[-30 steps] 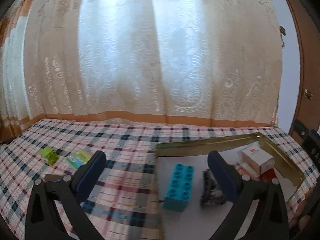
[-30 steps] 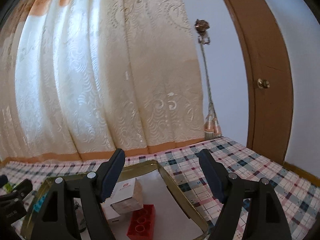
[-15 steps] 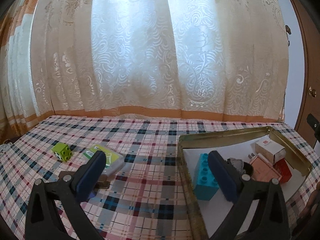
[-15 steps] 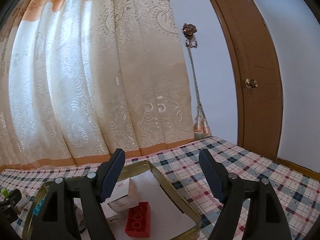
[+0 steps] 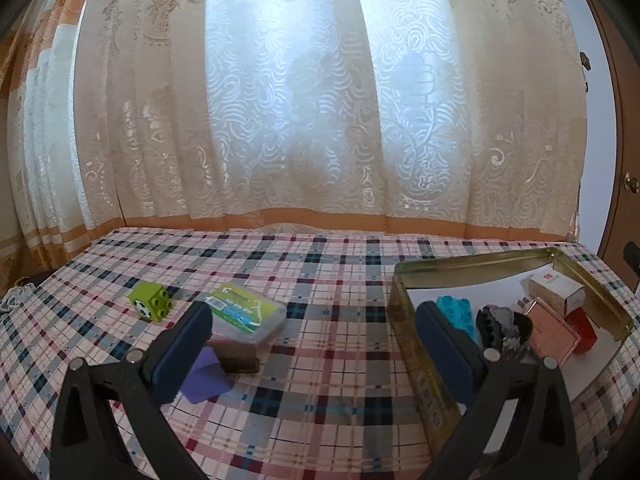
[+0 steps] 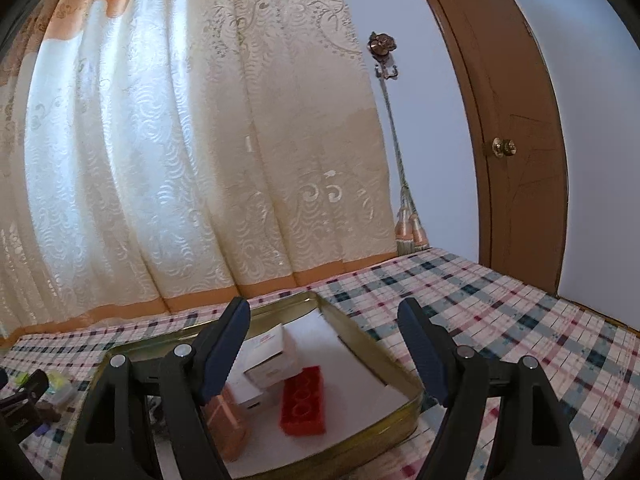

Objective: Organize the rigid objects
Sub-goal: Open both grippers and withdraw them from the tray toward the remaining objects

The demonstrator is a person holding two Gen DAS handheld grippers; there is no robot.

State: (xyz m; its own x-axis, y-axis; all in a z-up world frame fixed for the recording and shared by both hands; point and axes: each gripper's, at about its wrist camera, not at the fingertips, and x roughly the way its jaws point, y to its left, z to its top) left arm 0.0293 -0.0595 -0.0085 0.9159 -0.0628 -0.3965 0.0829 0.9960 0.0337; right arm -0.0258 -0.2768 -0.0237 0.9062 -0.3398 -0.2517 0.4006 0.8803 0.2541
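The left wrist view sits low over the checked worktop (image 5: 320,320), looking forward between its claw's fingers (image 5: 188,344) toward the curtain (image 5: 320,100); the loose items lie near ahead on the left, and the tray (image 5: 404,280) is close on the right. The right wrist view sits low just before the same tray (image 6: 360,332), facing the curtain (image 6: 180,140) and the door (image 6: 512,120) at right. Both views share the tray, the curtain and the worktop (image 6: 500,300). The left claw (image 6: 28,396) shows at the right view's lower left edge.
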